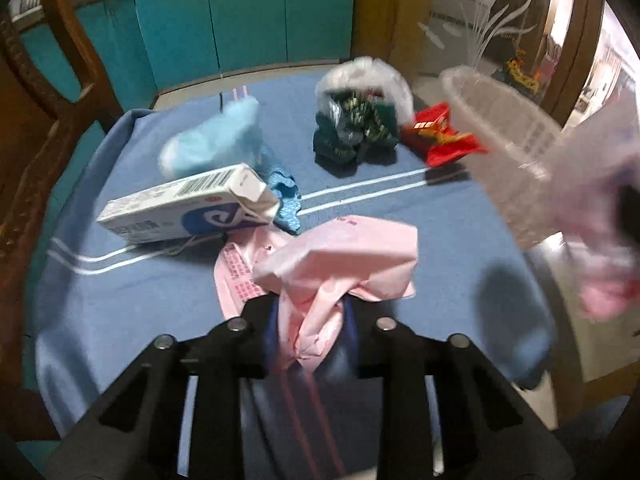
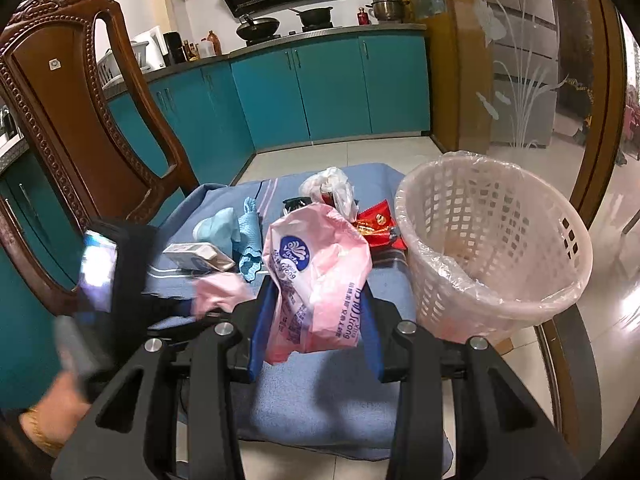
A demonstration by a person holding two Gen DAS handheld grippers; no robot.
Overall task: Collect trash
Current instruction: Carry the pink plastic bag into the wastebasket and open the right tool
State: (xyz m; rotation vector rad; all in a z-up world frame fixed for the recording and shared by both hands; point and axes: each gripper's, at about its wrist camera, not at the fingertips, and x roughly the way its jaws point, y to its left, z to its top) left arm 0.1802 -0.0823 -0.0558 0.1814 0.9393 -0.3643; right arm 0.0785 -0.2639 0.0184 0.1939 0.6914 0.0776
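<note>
My left gripper (image 1: 310,332) pinches one crumpled pink wrapper (image 1: 340,264) over the blue cloth (image 1: 400,208), its print too blurred to read. My right gripper (image 2: 316,320) pinches a second pink bag (image 2: 316,280) reading "Vinda" and "Strong", just left of the single lined basket (image 2: 500,248).

Crumpled pink wrappers (image 1: 340,264) (image 2: 316,276) beside lined white basket (image 2: 496,248).

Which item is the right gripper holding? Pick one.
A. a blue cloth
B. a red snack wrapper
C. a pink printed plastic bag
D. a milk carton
C: the right gripper is closed on the pink printed plastic bag, lifted beside the lined basket.
</note>
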